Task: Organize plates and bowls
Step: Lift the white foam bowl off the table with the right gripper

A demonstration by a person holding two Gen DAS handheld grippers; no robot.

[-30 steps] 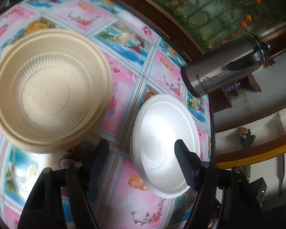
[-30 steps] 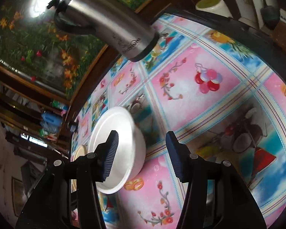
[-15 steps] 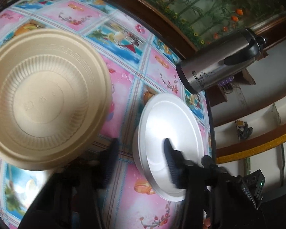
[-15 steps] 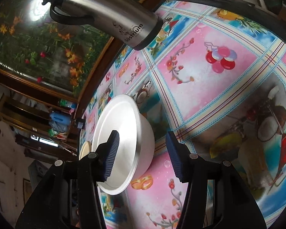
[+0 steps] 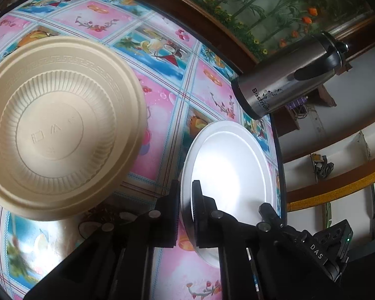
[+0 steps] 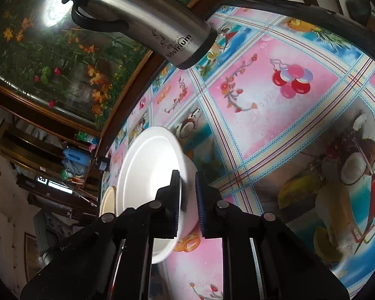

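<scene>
A white foam bowl [image 5: 232,165] stands on the patterned tablecloth near the table's right edge. My left gripper [image 5: 186,200] is shut on its near left rim, one finger inside and one outside. In the right wrist view the same white bowl [image 6: 147,170] sits straight ahead. My right gripper [image 6: 187,195] is closing on the bowl's wall, which lies between its pads. A larger beige ribbed bowl [image 5: 60,130] rests to the left of the white one, apart from it. Only its edge [image 6: 108,200] shows behind the white bowl.
A steel thermos jug [image 5: 287,75] with a black handle [image 6: 142,20] stands at the table's far edge, just behind the white bowl. The flowered tablecloth [image 6: 275,125] spreads out to the right. The table's dark rim [image 5: 278,155] runs close by the bowl.
Both grippers went from wide open to closed on opposite sides of the white bowl's rim. Neither hand shifted much, and the beige bowl stayed put.
</scene>
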